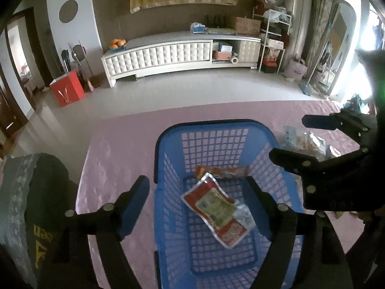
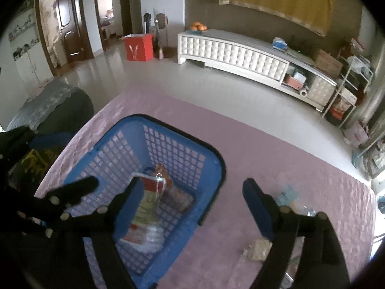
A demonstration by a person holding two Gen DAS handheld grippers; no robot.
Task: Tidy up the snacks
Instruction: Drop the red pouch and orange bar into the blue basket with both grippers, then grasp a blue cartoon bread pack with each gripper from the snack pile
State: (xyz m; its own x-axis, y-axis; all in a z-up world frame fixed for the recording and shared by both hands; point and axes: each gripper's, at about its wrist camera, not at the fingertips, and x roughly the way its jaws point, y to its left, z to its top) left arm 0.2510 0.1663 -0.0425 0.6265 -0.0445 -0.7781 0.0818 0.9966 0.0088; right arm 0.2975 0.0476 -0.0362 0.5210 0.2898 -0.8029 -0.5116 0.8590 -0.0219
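Lying in blue basket (image 1: 168, 144): snack packets (image 1: 217, 213)

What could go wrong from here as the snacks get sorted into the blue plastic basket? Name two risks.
1. The open left gripper straddles the blue plastic lattice basket's wall; one finger could catch it and drag the basket across the pink tablecloth.
2. The right gripper works close beside it; reaching for the loose packets outside, the two could collide.
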